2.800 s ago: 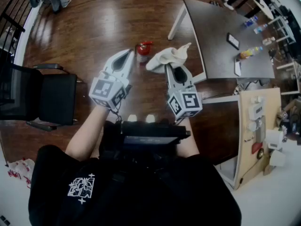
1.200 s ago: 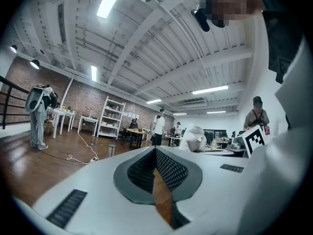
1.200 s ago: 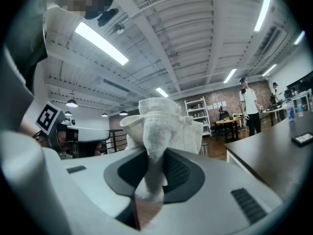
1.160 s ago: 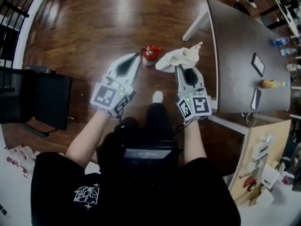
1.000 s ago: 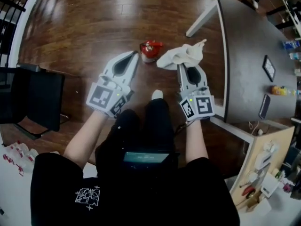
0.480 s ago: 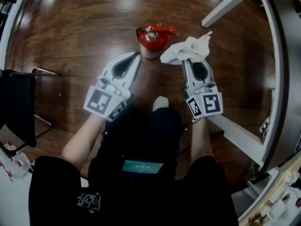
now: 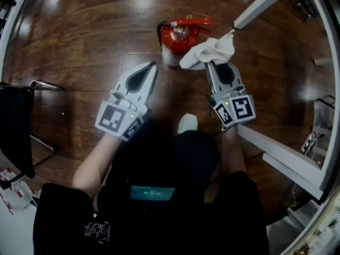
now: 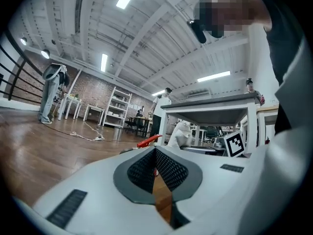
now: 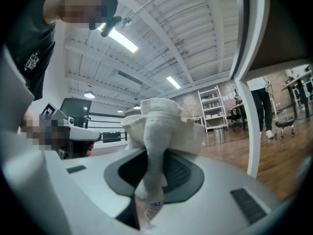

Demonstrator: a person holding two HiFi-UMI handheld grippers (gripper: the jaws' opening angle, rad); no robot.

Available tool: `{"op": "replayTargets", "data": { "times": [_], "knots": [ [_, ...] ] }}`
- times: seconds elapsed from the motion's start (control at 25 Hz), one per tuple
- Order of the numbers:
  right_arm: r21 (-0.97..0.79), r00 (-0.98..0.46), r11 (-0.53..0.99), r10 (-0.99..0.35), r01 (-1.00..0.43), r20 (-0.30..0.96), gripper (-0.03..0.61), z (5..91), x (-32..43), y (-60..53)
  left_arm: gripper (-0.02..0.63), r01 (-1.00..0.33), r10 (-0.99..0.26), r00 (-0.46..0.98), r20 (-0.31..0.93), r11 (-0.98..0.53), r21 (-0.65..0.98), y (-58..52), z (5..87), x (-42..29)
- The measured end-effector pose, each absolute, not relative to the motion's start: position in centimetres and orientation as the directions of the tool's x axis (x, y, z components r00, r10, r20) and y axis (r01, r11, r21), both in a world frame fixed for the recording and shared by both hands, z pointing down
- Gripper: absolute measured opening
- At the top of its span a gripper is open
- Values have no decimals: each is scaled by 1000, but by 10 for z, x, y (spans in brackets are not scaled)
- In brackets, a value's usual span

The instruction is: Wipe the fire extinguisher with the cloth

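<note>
The right gripper [image 7: 211,67] is clamped on the cloth [image 7: 208,51]. In the right gripper view its jaws pinch a twisted neck of the white fabric low between them, and the rest blooms out past the tips as a loose wad. Gripping it by the neck probably leaves that wad free to serve as the wiping face. The left gripper [image 7: 153,67] has its jaws brought together at the tips with nothing in them. Its own view shows only a sliver of wooden floor [image 7: 79,36] through the gap behind the pads, so it looks to be idle company for the working side.

Just ahead of both grippers, roughly between them, the fire extinguisher [image 7: 178,35] stands upright on the floor, beyond the person's shoe [image 7: 187,124]. A white table leg [image 7: 265,4] runs off to its right. The cloth is carried at the extinguisher's right shoulder, which suits starting the wipe at the top and working down.

From above, the head view gives the layout but flattens depth: the cloth overlaps the red body there, and I cannot tell whether they touch. The left gripper view adds a side look, with the red lever poking up just past the jaws and the cloth beside it, seemingly close. The right gripper view shows the grip best, but the wad fills the space ahead of the jaws and no extinguisher can be seen there.
</note>
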State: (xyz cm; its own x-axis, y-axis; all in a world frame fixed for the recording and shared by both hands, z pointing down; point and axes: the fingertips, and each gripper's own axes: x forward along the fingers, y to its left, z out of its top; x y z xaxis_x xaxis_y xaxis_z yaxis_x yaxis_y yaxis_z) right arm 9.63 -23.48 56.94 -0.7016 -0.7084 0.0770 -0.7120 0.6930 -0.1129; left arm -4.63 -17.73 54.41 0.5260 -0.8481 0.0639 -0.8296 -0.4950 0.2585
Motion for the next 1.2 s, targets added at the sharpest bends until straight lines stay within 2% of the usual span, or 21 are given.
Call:
{"op": "replayTargets", "data": {
  "times": [0.36,0.76,0.96,1.2],
  "knots": [
    [-66,-719,716,-694,-695,39,95,547,81,-275,3,-835,-855,516,49,-489,252,-171,542,-55],
    [-84,-709,705,-704,-704,44,95,584,76,-300,3,-841,-858,509,70,-479,253,-163,554,-48],
    [-27,-705,708,-699,-706,119,95,619,72,-294,3,-841,-856,510,85,-476,257,-160,563,-45],
    [-79,-674,672,-719,-737,172,94,671,83,-295,3,-838,-852,517,83,-484,250,-159,564,-46]
  ]
}}
